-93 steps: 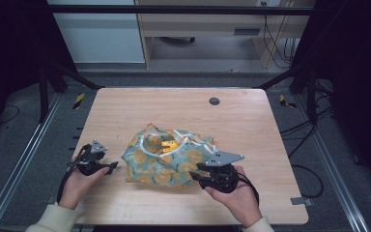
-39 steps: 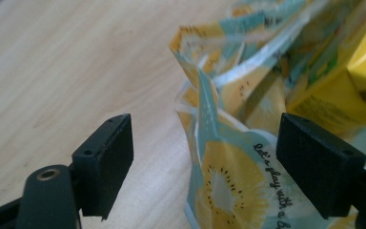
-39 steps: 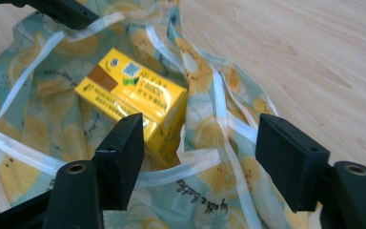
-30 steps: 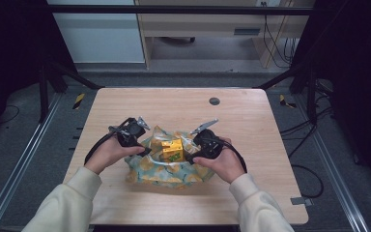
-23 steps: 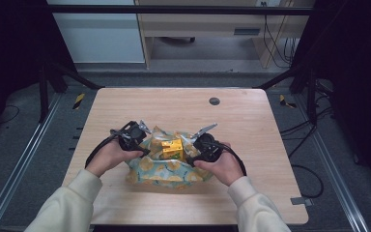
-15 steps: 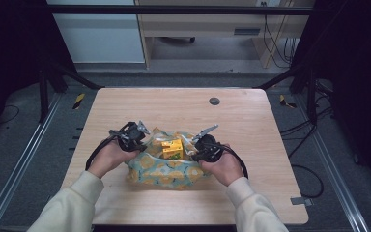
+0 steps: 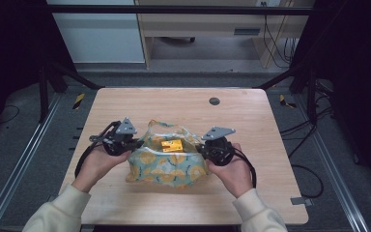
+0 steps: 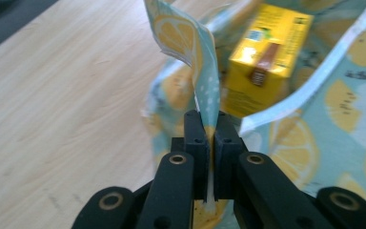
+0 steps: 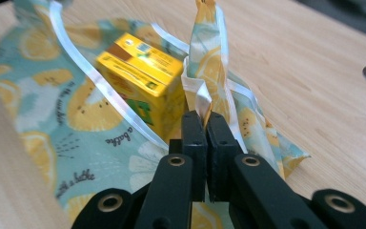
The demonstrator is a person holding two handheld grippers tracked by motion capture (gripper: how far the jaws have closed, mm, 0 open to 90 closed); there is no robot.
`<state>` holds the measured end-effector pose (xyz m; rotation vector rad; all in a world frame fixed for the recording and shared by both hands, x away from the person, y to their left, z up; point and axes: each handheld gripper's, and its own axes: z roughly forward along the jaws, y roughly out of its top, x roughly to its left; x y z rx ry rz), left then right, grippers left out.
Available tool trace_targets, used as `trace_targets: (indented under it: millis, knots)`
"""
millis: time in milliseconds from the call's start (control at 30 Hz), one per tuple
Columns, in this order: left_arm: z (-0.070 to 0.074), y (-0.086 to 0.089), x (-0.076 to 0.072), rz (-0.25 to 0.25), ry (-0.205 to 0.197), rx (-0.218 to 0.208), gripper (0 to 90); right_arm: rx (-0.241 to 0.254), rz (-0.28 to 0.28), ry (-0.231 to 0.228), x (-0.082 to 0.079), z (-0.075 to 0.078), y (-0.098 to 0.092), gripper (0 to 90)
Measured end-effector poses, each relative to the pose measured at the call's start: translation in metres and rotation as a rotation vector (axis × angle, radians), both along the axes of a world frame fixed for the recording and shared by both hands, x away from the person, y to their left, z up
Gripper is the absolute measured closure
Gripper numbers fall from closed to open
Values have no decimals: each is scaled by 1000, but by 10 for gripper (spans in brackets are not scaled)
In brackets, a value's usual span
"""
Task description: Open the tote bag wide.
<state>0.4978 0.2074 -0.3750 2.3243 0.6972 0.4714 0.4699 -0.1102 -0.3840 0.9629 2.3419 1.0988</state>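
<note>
left claw (image 7: 136, 143): jaws closed on the left edge of the lemon-print cloth (image 7: 166, 166), now moved in from the worktop (image 7: 251, 116) side to the bundle. yellow carton (image 7: 172, 145): upright mid-cloth, cloth drawn up round it where a moment ago it lay flatter (wrapping appears under way). right claw (image 7: 202, 148): jaws pinched shut on the cloth's right edge, likewise brought inward; edges look ready to be joined over the carton.

place: lab or test room | signs: wooden table (image 7: 174, 104) inside a black metal frame (image 7: 183, 8) | loose cables (image 7: 290, 130) on grey carpet floor (image 7: 19, 145) | plain desk (image 7: 207, 29) behind
</note>
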Motion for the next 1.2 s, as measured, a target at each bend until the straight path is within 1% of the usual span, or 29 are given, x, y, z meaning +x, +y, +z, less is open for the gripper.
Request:
trace_targets:
  millis: [33,67,100,133,167,200,233,267,300,333,400,433,467,500,533,600,633,667,733,833,867,933,967,1067,1100,1133,1167,1200]
  knots:
    - [0,0,0,0,0,0,873,0,0,0,0,0,0,883]
    - [-1,1,-5,-9,-1,-4,873,20,19,-27,-11,1,-2,882]
    - [-2,2,-9,-16,-4,-2,873,20,19,-27,-11,1,-2,882]
    - [-3,3,-13,-23,-10,-5,873,30,36,-47,-21,0,-3,882]
    - [-3,4,-17,-29,-16,-15,873,30,36,-47,-21,0,-3,882]
    - [-3,5,-20,-36,-20,-18,873,42,55,-63,-31,-3,-5,881]
    - [-3,5,-24,-41,-25,-22,873,42,55,-63,-31,-3,-5,881]
    - [-4,6,-29,-49,-30,-34,873,42,60,-67,-35,-4,-6,881]
    - [-5,7,-31,-53,-31,-38,871,57,76,-70,-41,-7,-9,875]
    - [-6,7,-34,-62,-26,-42,870,59,88,-71,-44,-10,-11,874]
    - [-10,8,-39,-80,-22,-45,869,56,93,-75,-46,-12,-12,876]
    - [-15,7,-42,-95,-15,-46,870,51,98,-68,-48,-18,-15,882]
    - [-17,7,-43,-101,-10,-46,872,53,100,-62,-49,-21,-17,885]
    - [-17,7,-43,-101,-10,-46,874,53,100,-62,-49,-21,-17,885]
    - [-23,6,-46,-117,-3,-42,877,53,105,-47,-49,-27,-20,889]
    - [-25,6,-48,-119,1,-44,881,56,106,-40,-49,-29,-21,891]
    - [-27,5,-50,-128,13,-45,888,57,113,-27,-50,-35,-22,893]
    - [-30,4,-51,-136,18,-33,888,57,113,-27,-50,-35,-22,893]
    - [-35,1,-52,-141,32,-9,891,63,112,-10,-49,-40,-23,895]
    - [-42,-1,-51,-141,49,25,895,44,114,10,-46,-48,-21,897]
    - [-46,-1,-50,-142,59,46,895,42,116,17,-46,-50,-21,897]
    - [-48,-1,-50,-144,65,49,895,38,123,22,-46,-52,-21,897]
    - [-52,-1,-51,-148,71,65,895,23,132,35,-46,-55,-20,897]
    - [-58,-1,-50,-147,85,83,895,12,138,58,-46,-62,-20,897]
    - [-58,-1,-50,-147,85,83,896,12,138,58,-46,-62,-20,897]
    - [-62,-1,-50,-147,97,88,895,4,136,74,-45,-66,-20,897]
    - [-62,-1,-50,-147,97,88,895,4,136,74,-45,-66,-20,897]
    - [-64,-1,-50,-148,104,88,895,-1,130,92,-45,-69,-20,897]
